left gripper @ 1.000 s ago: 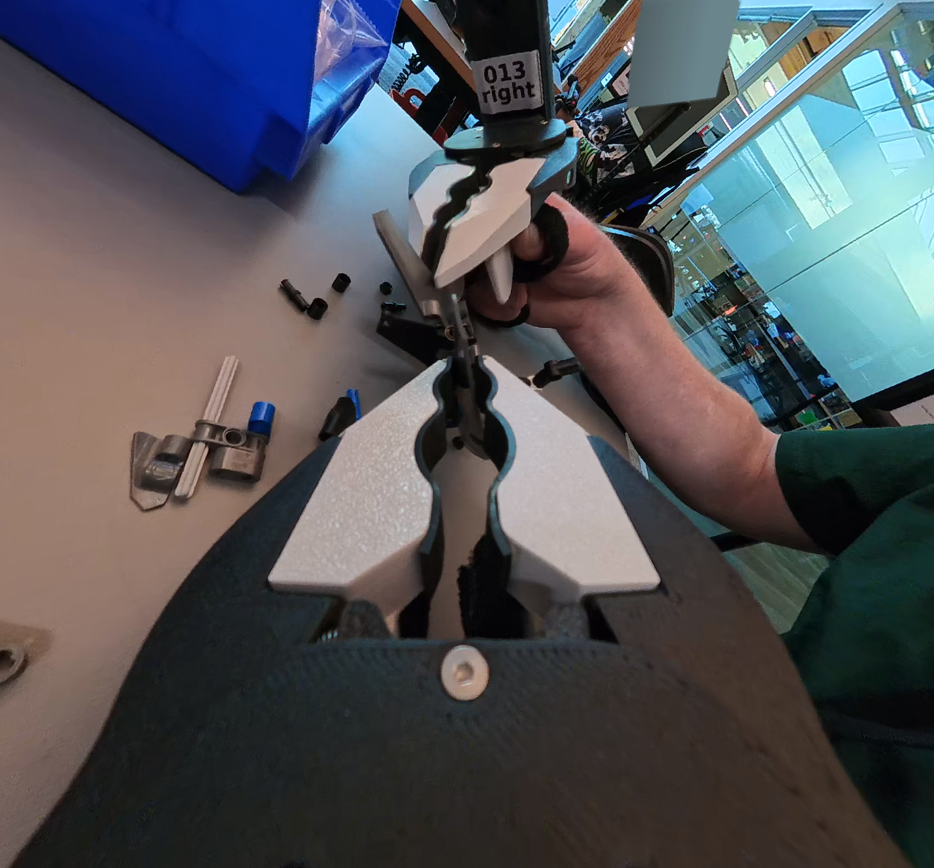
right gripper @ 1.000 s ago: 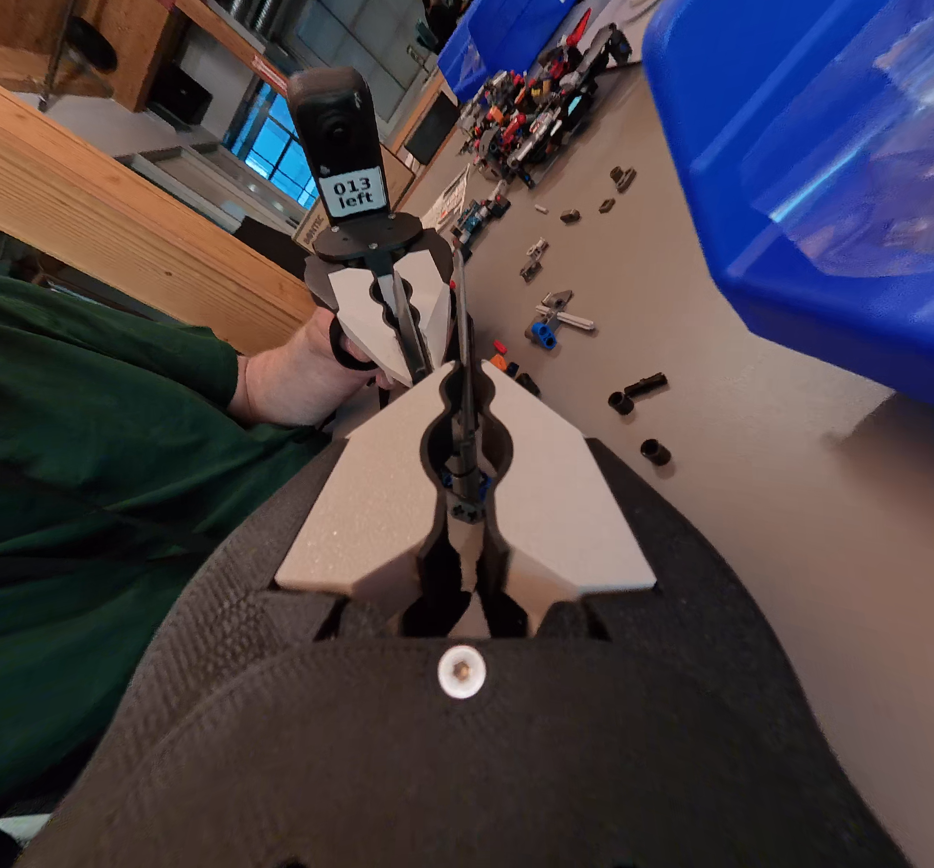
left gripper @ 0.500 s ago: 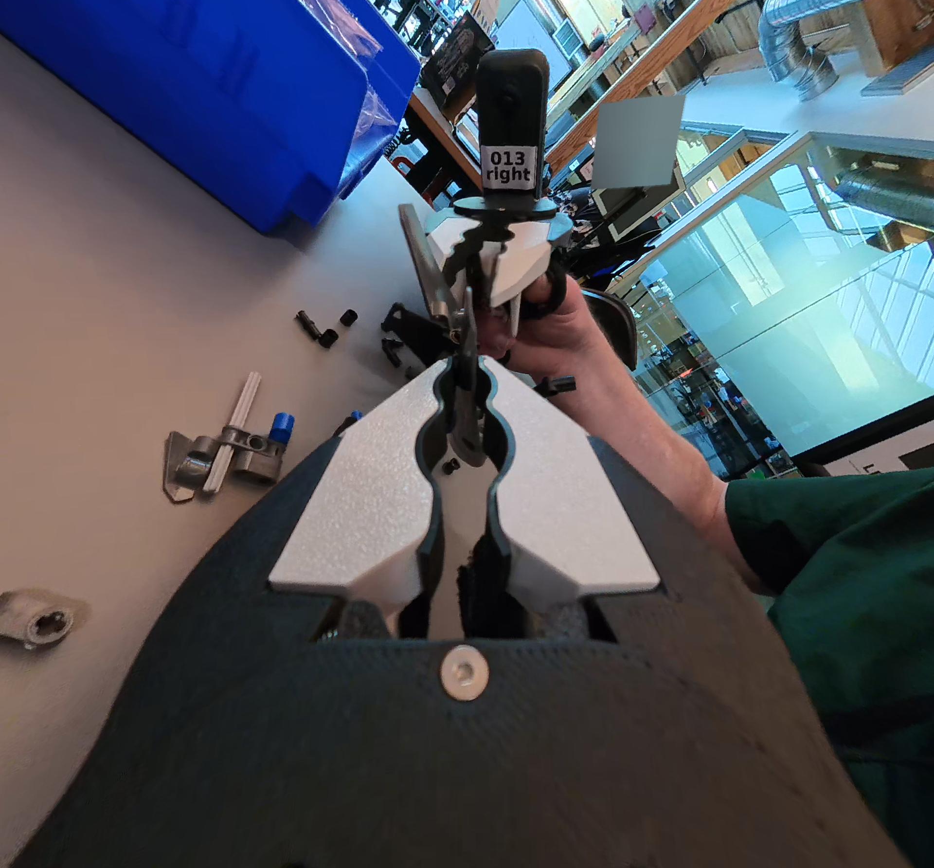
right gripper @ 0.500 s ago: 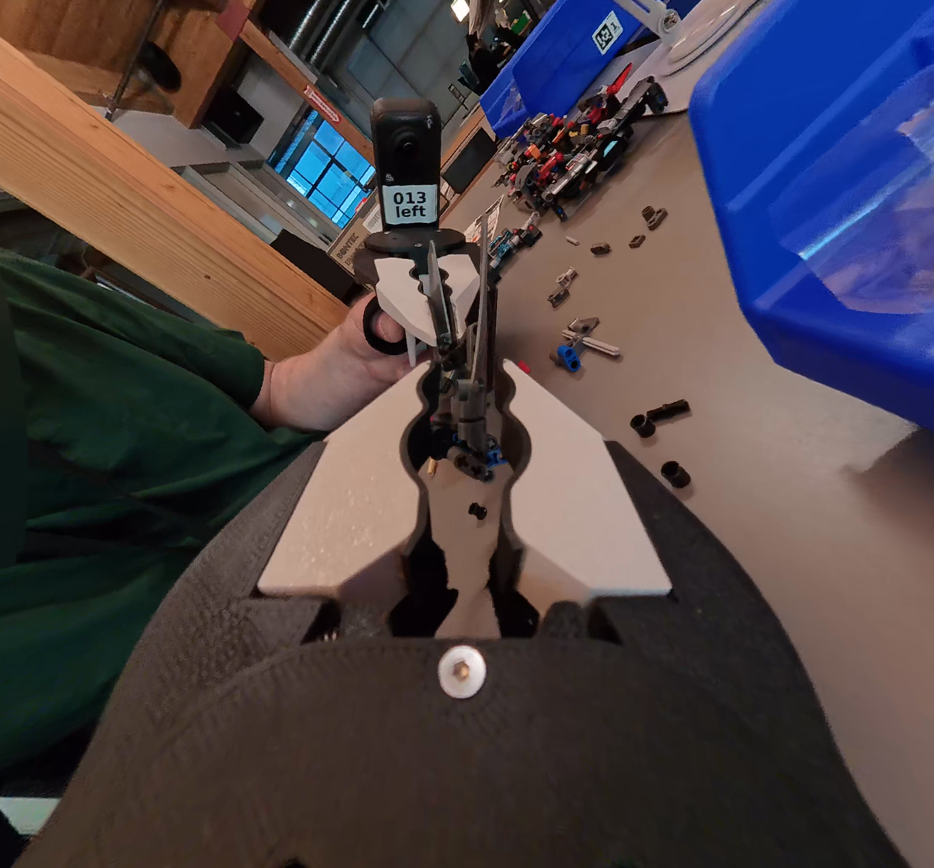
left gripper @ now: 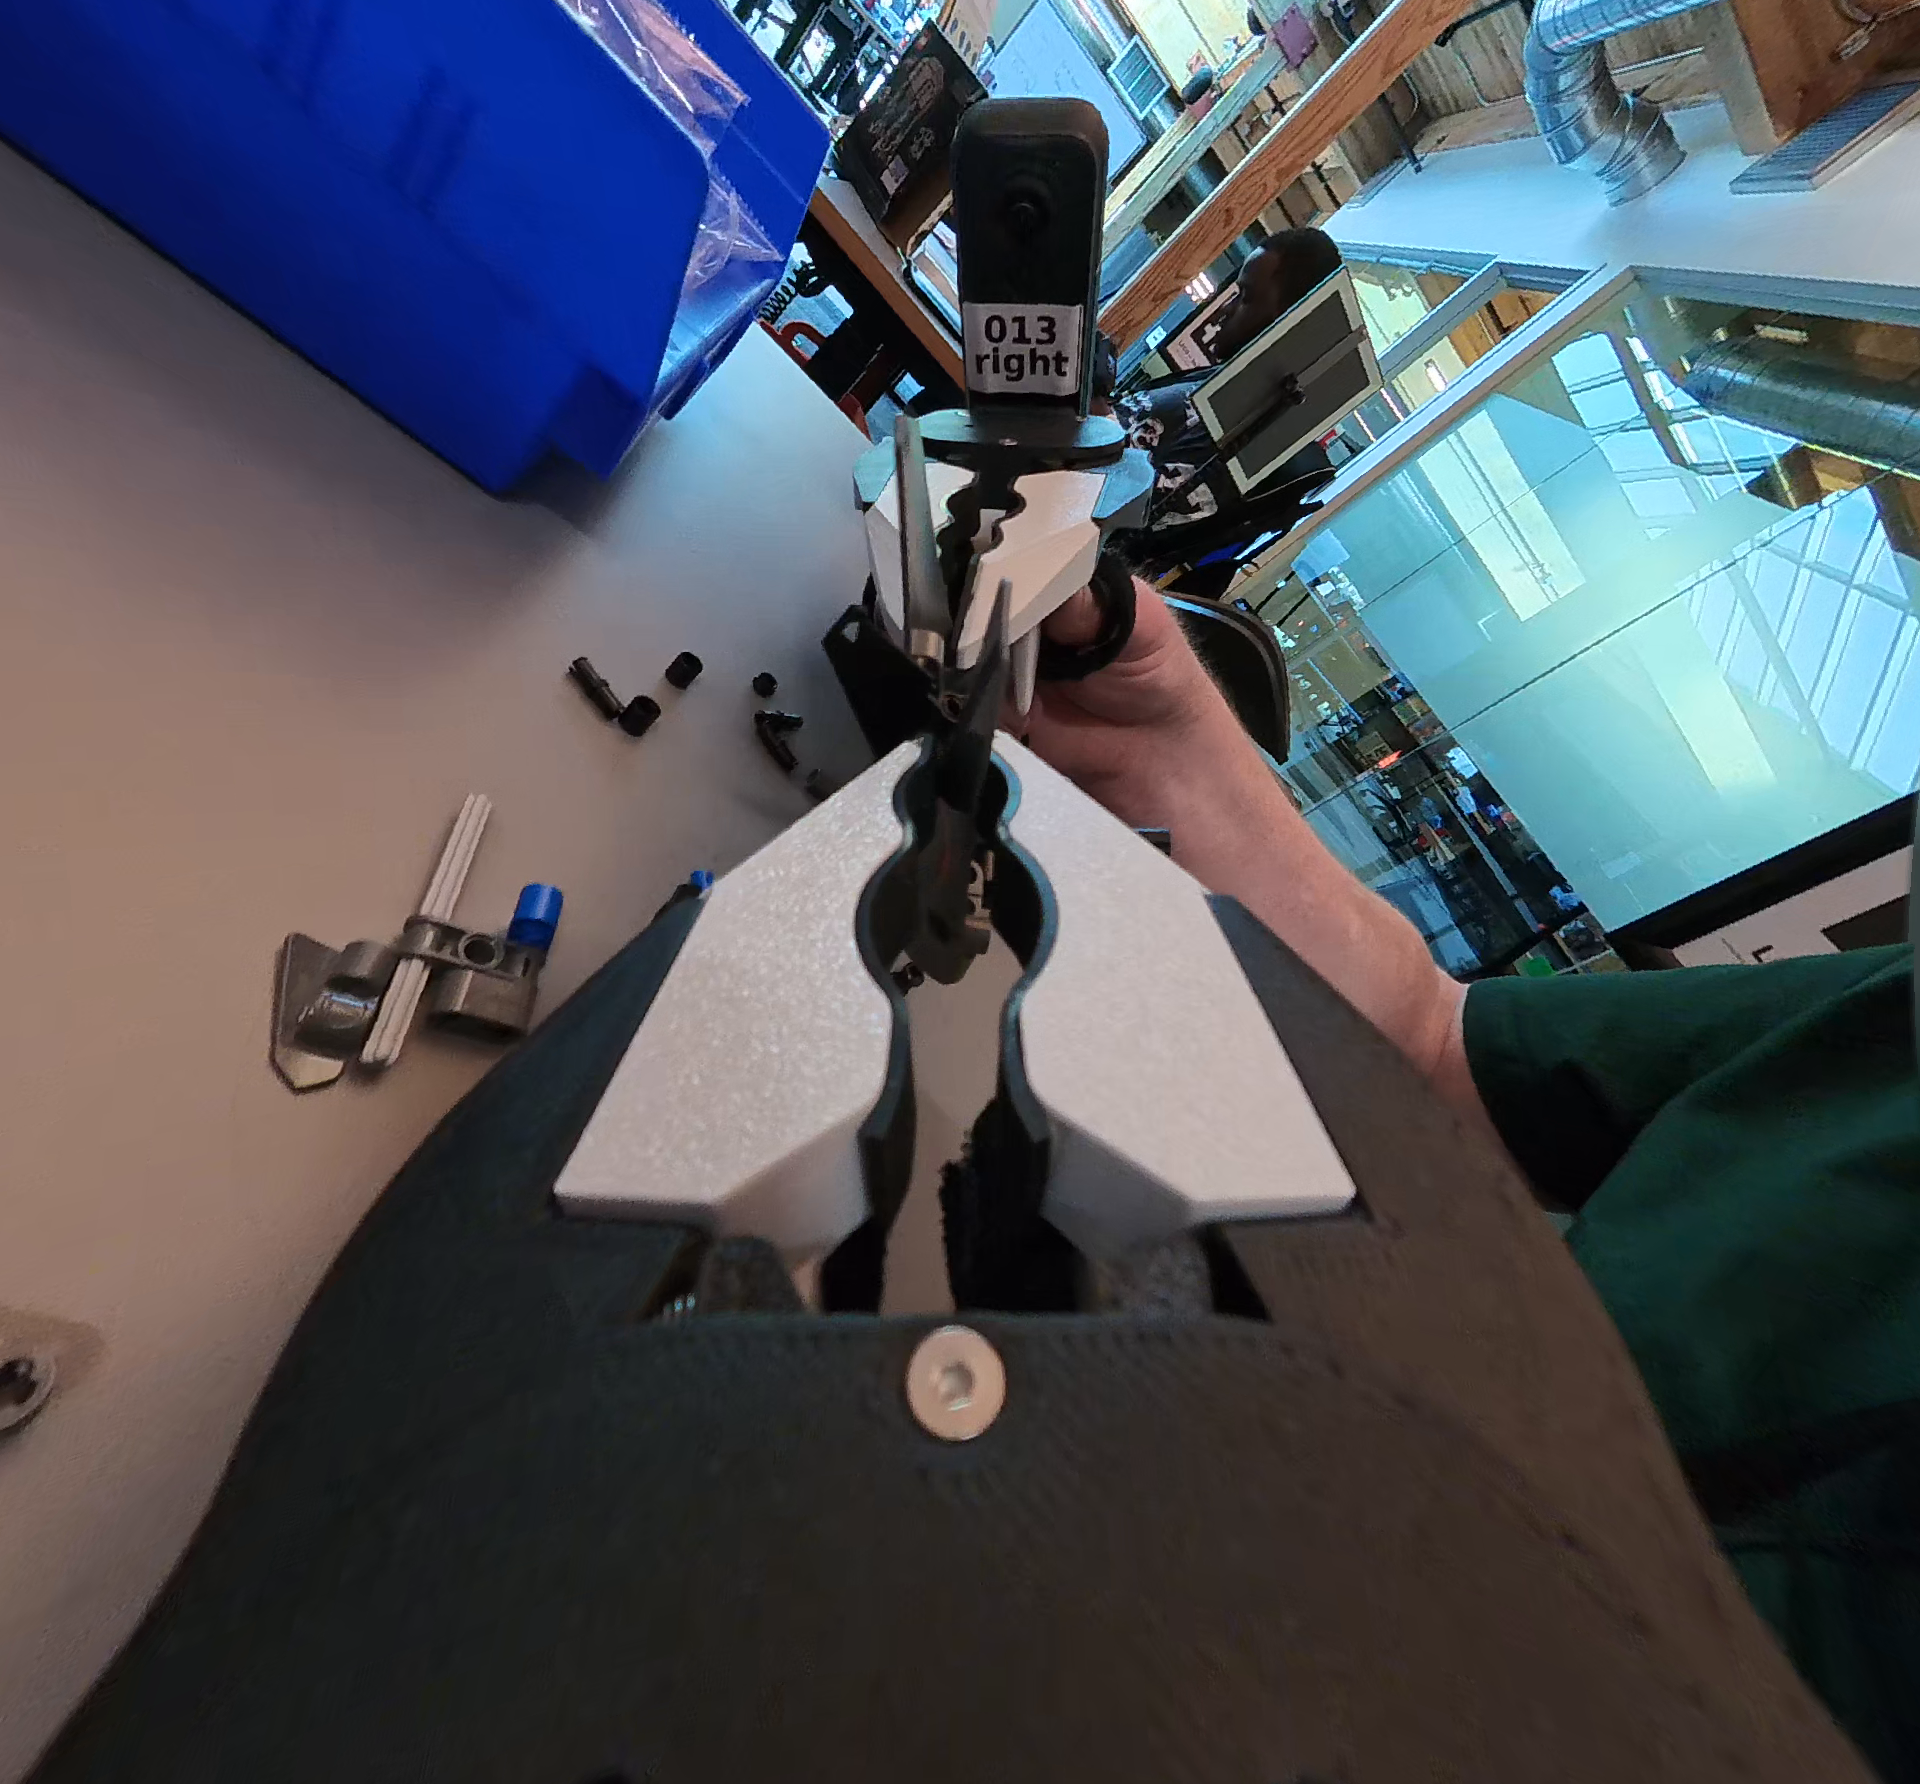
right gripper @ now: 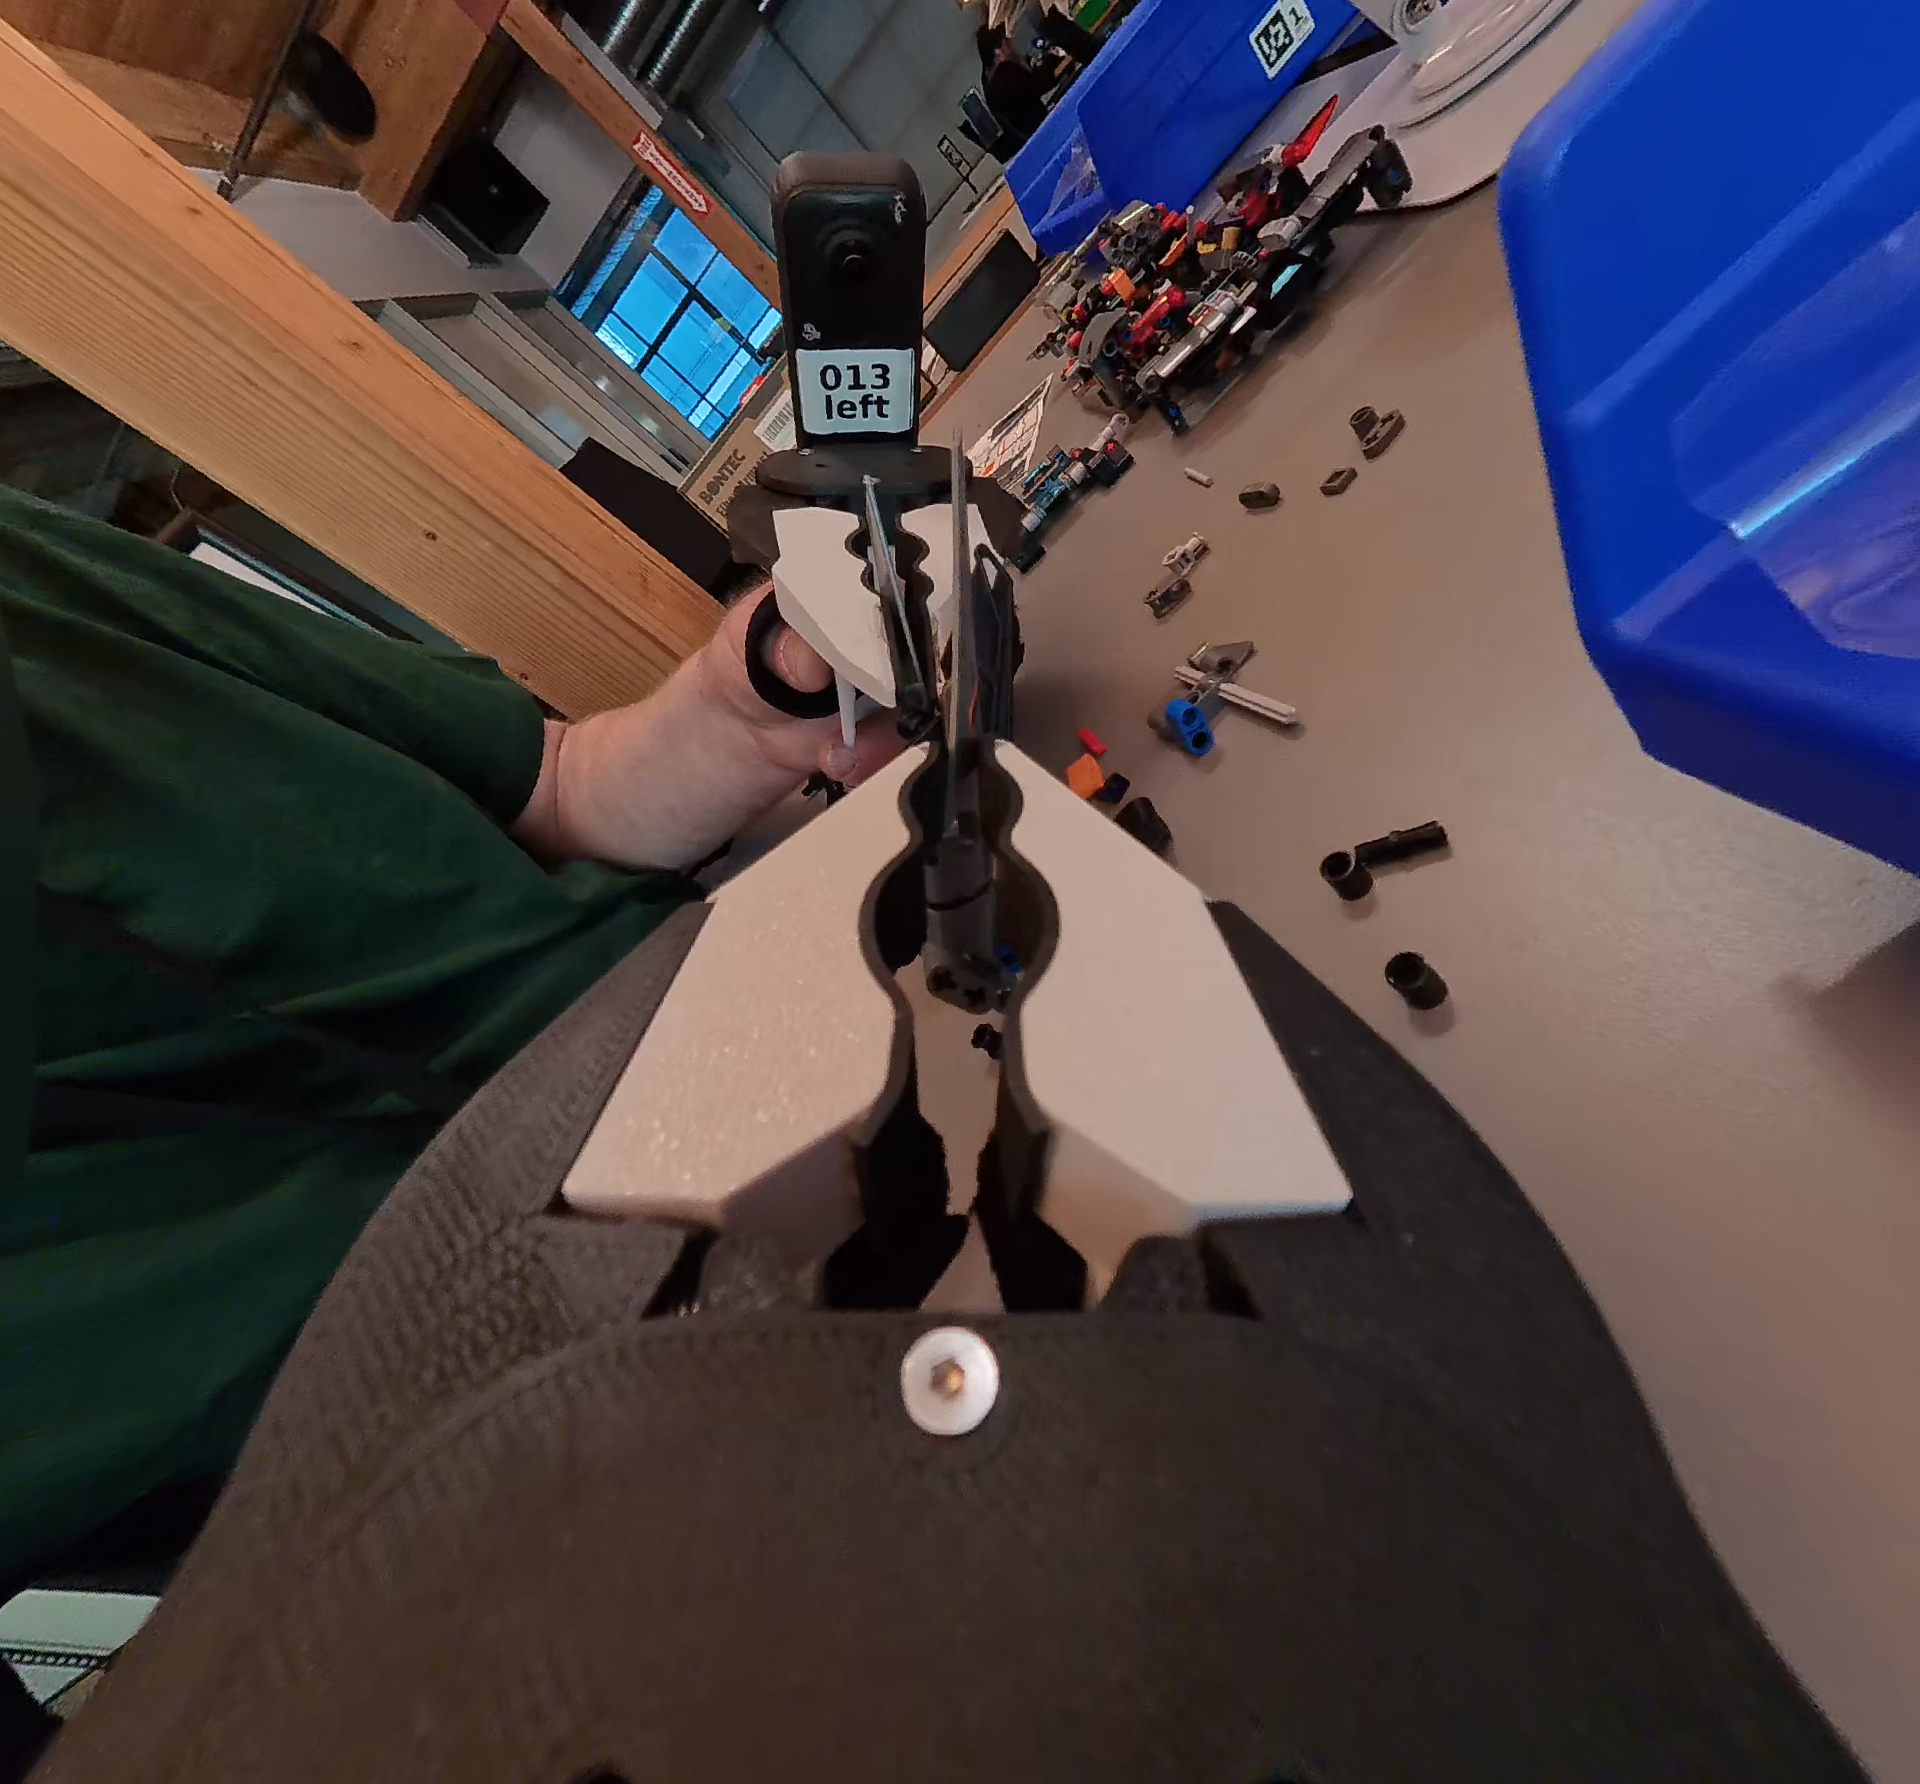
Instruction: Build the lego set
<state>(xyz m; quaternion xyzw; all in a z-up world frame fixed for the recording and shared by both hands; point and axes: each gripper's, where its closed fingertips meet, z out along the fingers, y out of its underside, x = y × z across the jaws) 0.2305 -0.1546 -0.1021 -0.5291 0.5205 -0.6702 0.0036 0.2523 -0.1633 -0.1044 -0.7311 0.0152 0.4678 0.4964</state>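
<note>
Both grippers are held above the grey table (left gripper: 260,695), facing each other tip to tip. My left gripper (left gripper: 951,773) is shut on a dark lego sub-assembly (left gripper: 956,893) with a thin part sticking forward. My right gripper (right gripper: 961,763) is shut on a dark grey lego piece (right gripper: 961,903) with a thin grey panel. The right gripper also shows in the left wrist view (left gripper: 971,591), and the left gripper in the right wrist view (right gripper: 899,612). The two held pieces meet between the tips; I cannot tell whether they are joined.
Blue bins (left gripper: 364,124) stand at the table's back (right gripper: 1714,384). A grey part with a white axle and blue pin (left gripper: 416,965) and black pins (left gripper: 623,695) lie loose. A partly built model (right gripper: 1195,311) sits farther along the table. A green-sleeved arm (left gripper: 1662,1163) is close.
The two grippers have drawn apart a little, so each looks smaller and farther off in the other's view. Both stay shut on their pieces.
</note>
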